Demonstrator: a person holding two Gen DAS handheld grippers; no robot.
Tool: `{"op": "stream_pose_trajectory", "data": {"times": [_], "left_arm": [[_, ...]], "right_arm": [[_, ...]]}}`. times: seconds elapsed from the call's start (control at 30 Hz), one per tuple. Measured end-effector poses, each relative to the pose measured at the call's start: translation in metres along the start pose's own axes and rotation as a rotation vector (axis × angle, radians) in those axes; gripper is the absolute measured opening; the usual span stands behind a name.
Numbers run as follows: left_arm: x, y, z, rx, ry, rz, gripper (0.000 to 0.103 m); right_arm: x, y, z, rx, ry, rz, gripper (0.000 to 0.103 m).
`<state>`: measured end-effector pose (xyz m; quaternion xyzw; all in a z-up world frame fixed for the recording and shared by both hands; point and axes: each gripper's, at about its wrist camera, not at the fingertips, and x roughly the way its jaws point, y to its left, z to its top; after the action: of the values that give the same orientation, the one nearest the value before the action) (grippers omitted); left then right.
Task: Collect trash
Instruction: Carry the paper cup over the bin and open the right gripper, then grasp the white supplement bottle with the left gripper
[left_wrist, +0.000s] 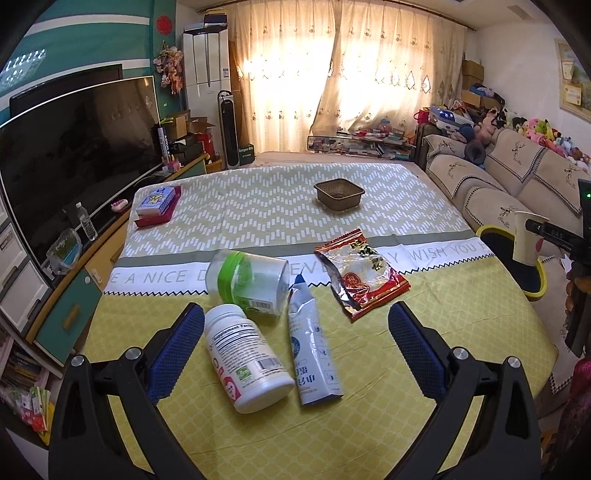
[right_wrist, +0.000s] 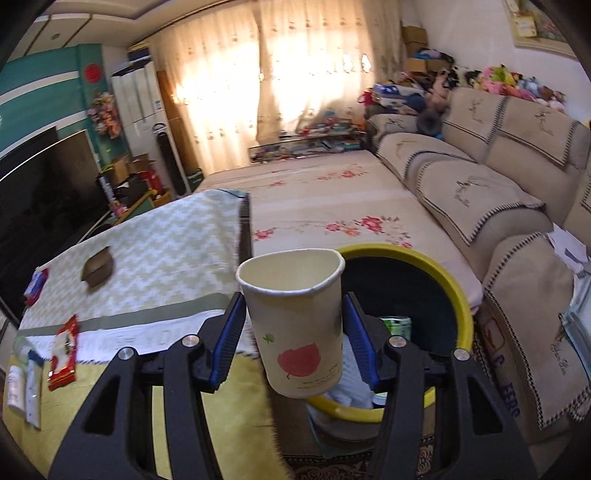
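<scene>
Gripping cream paper cup with red apple print (right_wrist: 301, 332) in my right gripper (right_wrist: 295, 345), blue pads pressing both sides mid-wall. Judging it light, thin, crushable: rim already squashing flat on one side, so squeezing gently. Cup hanging upright, just short of round yellow-rimmed black bin (right_wrist: 463, 291), partly over its near rim. Bin standing beside table edge, before sofa. My left gripper (left_wrist: 295, 343) gaping open, empty, straddling white plastic pill bottle (left_wrist: 245, 360) and white-blue squeezed tube (left_wrist: 314, 350), both well away from bin.
</scene>
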<state>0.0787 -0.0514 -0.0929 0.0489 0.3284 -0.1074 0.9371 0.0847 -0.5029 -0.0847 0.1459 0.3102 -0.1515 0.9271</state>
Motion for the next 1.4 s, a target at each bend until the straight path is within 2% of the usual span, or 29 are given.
{"op": "stream_pose_trajectory", "data": {"times": [0.17,0.23,0.33,0.5,0.77,1.0,1.3,1.4], "left_arm": [[0.007,-0.006,0.001,0.012,0.015,0.003,0.098],[0.009,-0.007,0.001,0.013,0.021,0.004,0.098],[0.011,-0.006,0.000,0.013,0.025,0.008,0.098],[0.017,-0.001,-0.002,-0.001,0.034,0.025,0.098],[0.033,0.022,-0.010,-0.073,0.091,0.080,0.098],[0.059,0.046,-0.023,-0.155,0.178,0.114,0.097],[0.070,0.050,-0.030,-0.170,0.210,0.117,0.079],[0.068,0.051,-0.031,-0.171,0.211,0.117,0.078]], "right_arm": [[0.021,-0.026,-0.002,0.032,0.022,-0.074,0.054],[0.026,-0.030,-0.003,0.045,0.024,-0.092,0.064],[0.028,-0.030,-0.002,0.046,0.016,-0.105,0.066],[0.016,-0.012,-0.008,0.042,-0.009,-0.033,0.066],[-0.012,0.058,-0.024,-0.062,-0.118,0.120,0.069],[-0.015,0.082,-0.024,-0.118,-0.131,0.129,0.071],[-0.010,0.083,-0.024,-0.107,-0.115,0.130,0.072],[-0.008,0.083,-0.024,-0.107,-0.111,0.131,0.072]]}}
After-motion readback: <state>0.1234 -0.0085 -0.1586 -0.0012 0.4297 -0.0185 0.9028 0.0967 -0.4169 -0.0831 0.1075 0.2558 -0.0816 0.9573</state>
